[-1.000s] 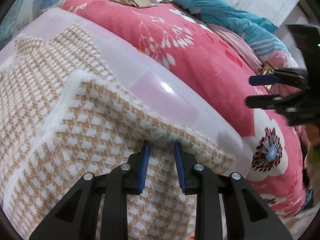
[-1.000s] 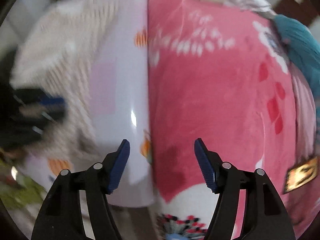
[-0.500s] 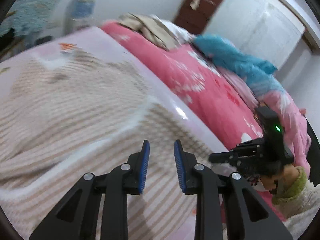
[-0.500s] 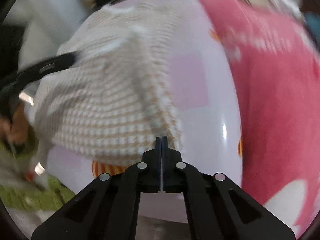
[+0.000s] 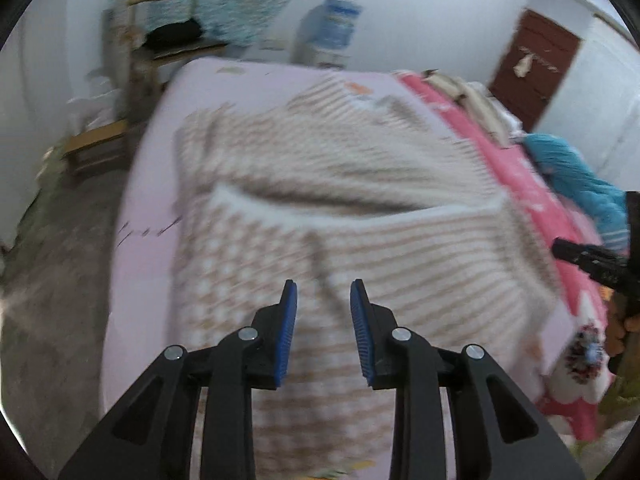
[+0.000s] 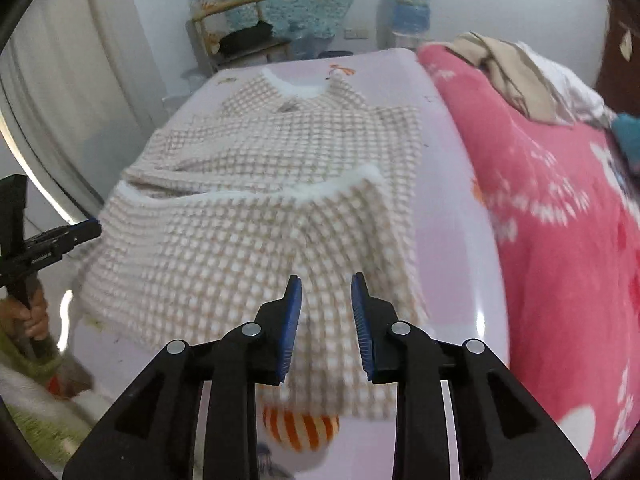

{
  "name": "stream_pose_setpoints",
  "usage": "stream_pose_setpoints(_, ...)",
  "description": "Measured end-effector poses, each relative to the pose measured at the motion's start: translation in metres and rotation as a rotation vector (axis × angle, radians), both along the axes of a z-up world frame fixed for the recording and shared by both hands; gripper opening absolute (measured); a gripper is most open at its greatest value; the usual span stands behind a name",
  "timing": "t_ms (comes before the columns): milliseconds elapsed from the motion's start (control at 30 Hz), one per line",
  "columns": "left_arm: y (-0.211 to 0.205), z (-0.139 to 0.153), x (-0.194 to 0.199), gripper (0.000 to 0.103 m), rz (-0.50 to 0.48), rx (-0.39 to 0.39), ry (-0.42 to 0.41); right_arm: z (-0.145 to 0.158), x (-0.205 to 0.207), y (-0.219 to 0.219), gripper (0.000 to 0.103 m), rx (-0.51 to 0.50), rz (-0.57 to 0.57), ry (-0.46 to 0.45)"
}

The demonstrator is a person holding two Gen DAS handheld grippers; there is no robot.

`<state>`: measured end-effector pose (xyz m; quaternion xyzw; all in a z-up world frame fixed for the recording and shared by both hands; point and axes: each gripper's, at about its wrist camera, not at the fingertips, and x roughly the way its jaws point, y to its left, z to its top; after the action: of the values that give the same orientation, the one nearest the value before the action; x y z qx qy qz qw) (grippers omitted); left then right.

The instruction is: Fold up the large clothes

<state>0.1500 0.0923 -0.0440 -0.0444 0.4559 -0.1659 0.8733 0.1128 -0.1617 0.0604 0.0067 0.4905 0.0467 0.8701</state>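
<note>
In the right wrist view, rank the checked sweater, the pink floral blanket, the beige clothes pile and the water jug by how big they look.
1. checked sweater and pink floral blanket: alike in picture area, no clear winner.
2. beige clothes pile.
3. water jug, smallest, though it stands farthest from the camera.

The checked garment (image 6: 256, 216) lies spread on the pale lilac sheet (image 6: 452, 216), beige-and-white squares all over, thick and fluffy. Its white collar (image 6: 296, 86) sits at the far end of that sheet. A white-edged fold (image 6: 280, 192) runs across the middle, the near half doubled over on top. The near hem hangs toward the sheet's front edge, just above an orange-striped print there. In the left wrist view the same garment (image 5: 340, 208) is blurred, lying well within the sheet.
</note>
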Motion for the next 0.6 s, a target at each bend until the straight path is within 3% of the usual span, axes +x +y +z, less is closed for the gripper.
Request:
stream_pose_setpoints(67,0.009,-0.017,0.005,0.027,0.038,0.025,0.026,-0.024,0.008,-0.013,0.025,-0.008,-0.063,0.050)
stream_pose_setpoints(133,0.020,-0.025,0.007,0.027,0.046,-0.030,0.040,-0.055,0.016,-0.033,0.013,-0.020,-0.134,0.140)
stream_pose_setpoints(200,0.028,-0.024,0.009,0.027,0.043,-0.078,0.046,-0.057,0.014,-0.042,0.011,0.037,-0.161,0.141)
stream_pose_setpoints(267,0.031,-0.013,0.011,0.027,0.031,-0.059,0.028,-0.050,0.016,-0.042,0.013,0.038,-0.174,0.156)
stream_pose_setpoints(333,0.030,0.001,0.016,0.027,0.015,-0.069,0.008,-0.036,0.023,-0.040,0.020,0.049,-0.171,0.146)
stream_pose_setpoints(400,0.028,0.018,0.028,0.028,-0.006,-0.080,-0.011,-0.018,0.035,-0.036,0.037,0.043,-0.148,0.110)
stream_pose_setpoints(467,0.025,0.040,0.048,0.035,-0.033,-0.079,-0.036,-0.001,0.059,-0.028,0.049,0.043,-0.116,0.053)
stream_pose_setpoints(600,0.004,0.076,0.099,0.051,-0.086,-0.079,-0.070,0.022,0.113,-0.020,0.064,0.095,-0.061,0.005)
